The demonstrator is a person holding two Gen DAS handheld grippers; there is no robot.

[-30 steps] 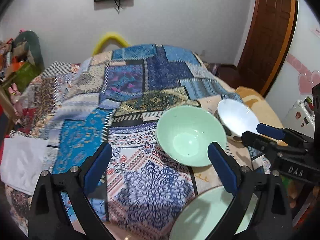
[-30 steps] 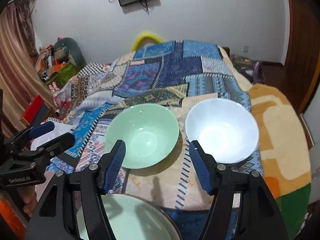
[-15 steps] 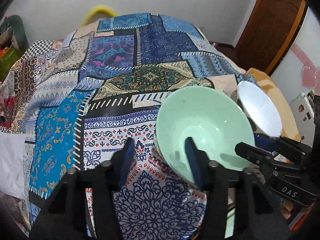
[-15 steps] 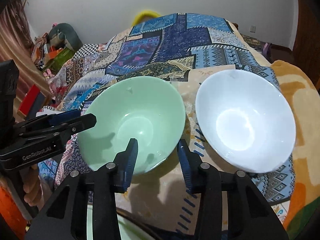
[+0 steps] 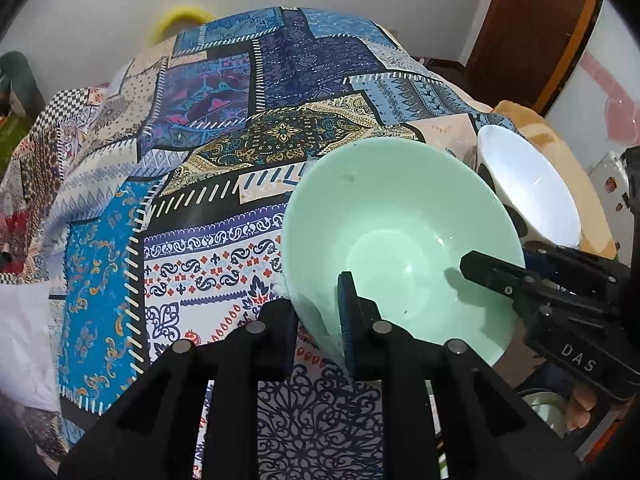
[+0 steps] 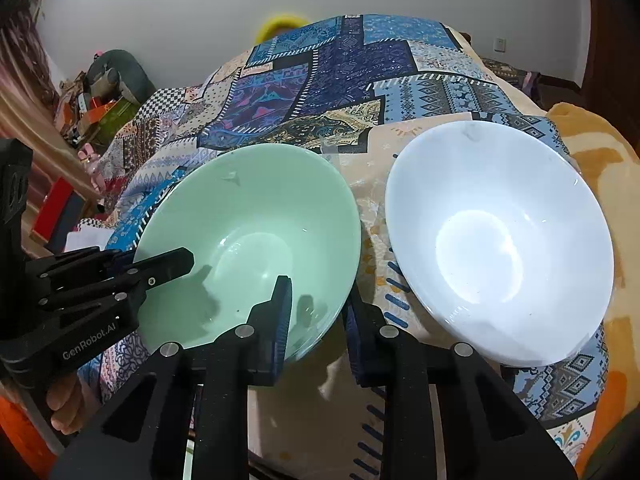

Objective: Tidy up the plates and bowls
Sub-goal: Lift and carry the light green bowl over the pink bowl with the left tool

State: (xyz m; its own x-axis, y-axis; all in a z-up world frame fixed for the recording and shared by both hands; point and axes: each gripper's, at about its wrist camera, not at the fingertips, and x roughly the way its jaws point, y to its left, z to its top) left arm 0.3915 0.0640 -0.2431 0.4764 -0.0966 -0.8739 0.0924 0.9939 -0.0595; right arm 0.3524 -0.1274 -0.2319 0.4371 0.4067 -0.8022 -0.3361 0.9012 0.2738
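A mint green bowl (image 5: pixel 400 232) sits on the patchwork cloth, with a white bowl (image 5: pixel 528 188) to its right. My left gripper (image 5: pixel 316 312) is shut on the green bowl's near left rim, one finger inside and one outside. My right gripper (image 6: pixel 316 316) is shut on the green bowl's (image 6: pixel 256 240) near right rim in the same way. The white bowl (image 6: pixel 496 248) stands free on the cloth. Each gripper shows in the other's view, the right gripper (image 5: pixel 496 272) at the right and the left gripper (image 6: pixel 160 268) at the left.
A green plate's edge (image 6: pixel 189 460) shows below my fingers near the front. The patchwork cloth (image 5: pixel 224 128) covers the whole surface and drops off at left and right. A wooden door (image 5: pixel 520 28) stands at the far right, and clutter (image 6: pixel 96 104) lies at the far left.
Both grippers moved forward and closed from wide open onto the green bowl's rim, one on each side. The bowls look larger and closer.
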